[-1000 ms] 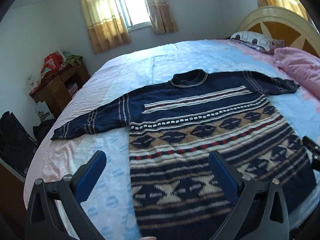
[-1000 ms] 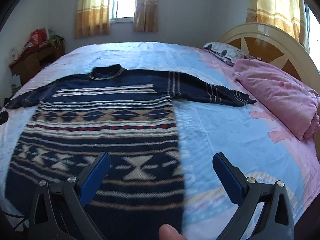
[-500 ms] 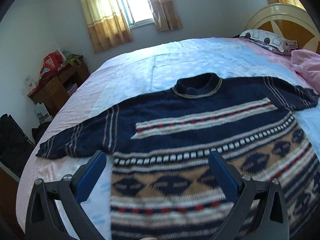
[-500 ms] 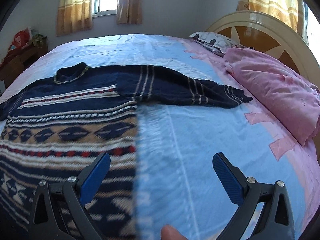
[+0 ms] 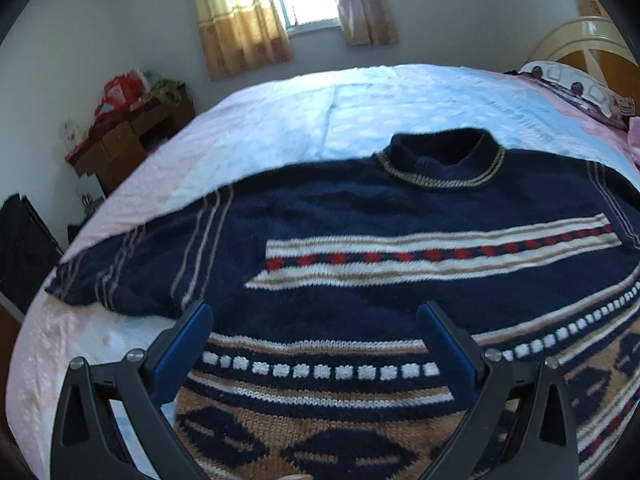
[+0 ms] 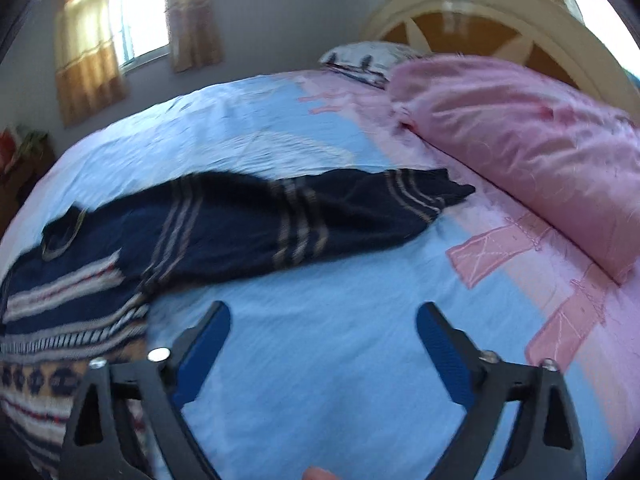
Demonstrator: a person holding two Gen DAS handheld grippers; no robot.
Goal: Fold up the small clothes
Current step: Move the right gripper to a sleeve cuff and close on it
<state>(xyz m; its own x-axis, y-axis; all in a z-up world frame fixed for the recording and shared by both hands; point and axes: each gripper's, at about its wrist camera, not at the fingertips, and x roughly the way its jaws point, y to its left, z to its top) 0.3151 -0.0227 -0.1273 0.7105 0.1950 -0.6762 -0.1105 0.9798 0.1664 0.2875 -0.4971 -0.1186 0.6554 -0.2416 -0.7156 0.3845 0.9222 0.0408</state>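
Navy patterned sweater point(image 5: 360, 272) lies flat on the bed point(image 6: 320, 360); left gripper point(image 5: 316, 344) jaws wide above it, right gripper point(image 6: 322, 344) jaws, just closing slightly, empty over sheet.

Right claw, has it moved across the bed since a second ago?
Yes. The right claw has swung off the sweater's body toward its sleeve and the pink quilt; bare sheet now lies between its fingers, whose jaws have just been closing slightly.
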